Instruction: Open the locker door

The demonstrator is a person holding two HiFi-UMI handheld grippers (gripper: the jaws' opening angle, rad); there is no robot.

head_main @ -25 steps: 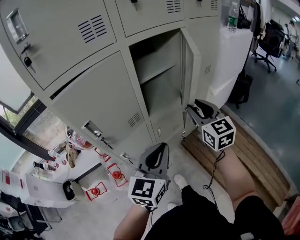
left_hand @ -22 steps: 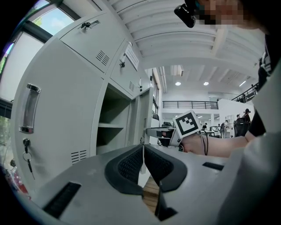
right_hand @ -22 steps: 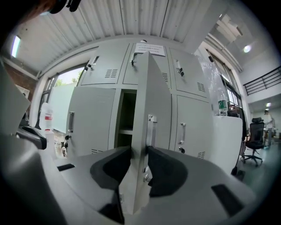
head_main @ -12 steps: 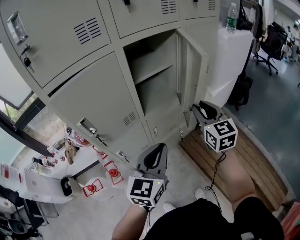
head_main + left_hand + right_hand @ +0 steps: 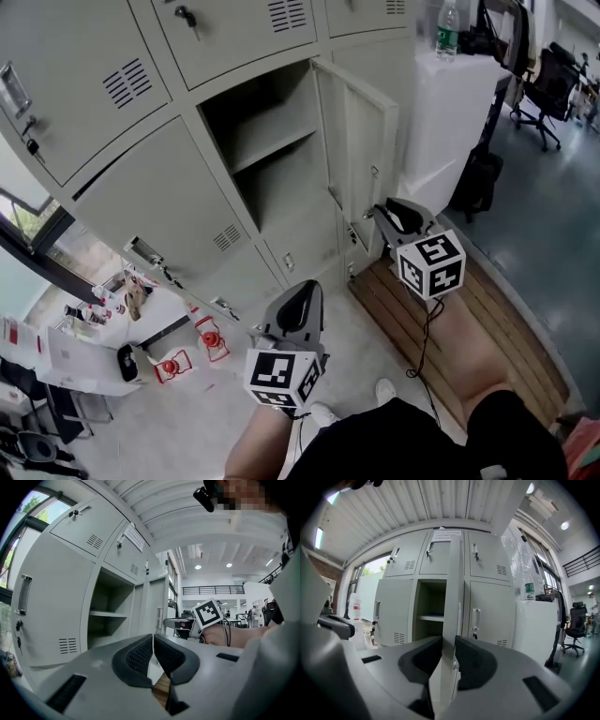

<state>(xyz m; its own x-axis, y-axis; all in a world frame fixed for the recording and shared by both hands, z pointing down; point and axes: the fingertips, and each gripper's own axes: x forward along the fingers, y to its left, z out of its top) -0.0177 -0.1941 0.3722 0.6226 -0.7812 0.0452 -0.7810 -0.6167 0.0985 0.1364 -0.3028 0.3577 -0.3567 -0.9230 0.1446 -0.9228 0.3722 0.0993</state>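
The locker door (image 5: 361, 159) stands swung well out from its compartment, its free edge towards the person, hinged on the side nearer the white cabinet (image 5: 450, 112). The right gripper (image 5: 449, 651) is on that free edge. Its jaws have just been closing, and the thin edge of the door stands between the pads, which press on it from both sides. The left gripper (image 5: 153, 641) hangs lower, out in front of the door and apart from it. Its jaws are together with only a hairline slit, and nothing is in them.

Behind the door the compartment is bare grey metal with one shelf (image 5: 272, 145) across it. The other lockers around the door are shut, with louvred vents and keys in their locks.

Under the door a slatted wooden board (image 5: 506, 300) lies on the pale concrete floor (image 5: 187, 422). The white cabinet beyond the door carries a water bottle (image 5: 448, 23), with a black bag (image 5: 478, 183) at its foot and an office chair (image 5: 544, 80) farther off. Well to the other side of the door, small red things (image 5: 211, 337) lie on the floor. A ribbed white ceiling spans the room.
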